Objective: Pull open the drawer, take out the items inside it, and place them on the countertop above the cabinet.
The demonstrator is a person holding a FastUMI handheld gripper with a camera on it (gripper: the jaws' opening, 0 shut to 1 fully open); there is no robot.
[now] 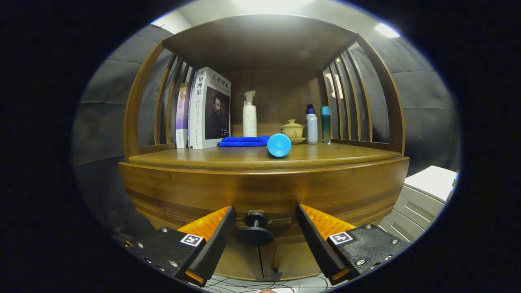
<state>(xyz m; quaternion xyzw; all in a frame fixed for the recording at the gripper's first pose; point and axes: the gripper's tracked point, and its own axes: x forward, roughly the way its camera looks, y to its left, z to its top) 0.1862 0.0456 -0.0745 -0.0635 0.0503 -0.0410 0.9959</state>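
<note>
A wooden cabinet fills the gripper view. Its drawer front (260,191) looks closed, flush with the cabinet face. A round dark knob (255,232) sticks out of the drawer's lower middle. My gripper (266,219) is open, one finger on each side of the knob with a gap on both sides, touching nothing. On the countertop (333,154) above the drawer lies a blue cup-like object (279,145) on its side near the front edge. The drawer's inside is hidden.
On the countertop stand books (209,108) at the left, a folded blue cloth (244,141), a white pump bottle (249,115), a small lidded pot (292,130) and two bottles (318,124). Slatted sides and a shelf enclose it. A white drawer unit (423,199) stands right of the cabinet.
</note>
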